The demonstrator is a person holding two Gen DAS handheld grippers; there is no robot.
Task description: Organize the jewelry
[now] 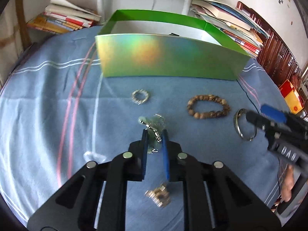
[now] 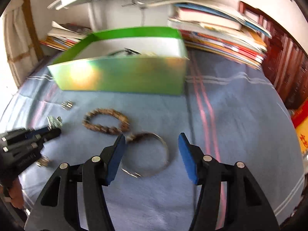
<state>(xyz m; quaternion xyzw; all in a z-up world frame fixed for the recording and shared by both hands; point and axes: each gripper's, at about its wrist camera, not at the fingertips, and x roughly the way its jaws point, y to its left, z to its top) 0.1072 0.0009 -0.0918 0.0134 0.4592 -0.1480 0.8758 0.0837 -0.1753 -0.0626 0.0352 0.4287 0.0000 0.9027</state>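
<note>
Left gripper (image 1: 155, 134), mine, pinched narrow on pale green pendant (image 1: 154, 127) with dangling clasp; right gripper (image 2: 152, 140) wide over bangle (image 2: 148, 154); risk: pendant slips free before green box (image 1: 163, 57).

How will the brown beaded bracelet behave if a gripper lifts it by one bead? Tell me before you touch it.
The beaded bracelet is a loop of separate round beads, so it will probably sag and dangle rather than hold its ring shape. The beads look smooth and rounded, so flat pads may slip off one. Pushed across the blue cloth, it would likely deform more than roll.
</note>
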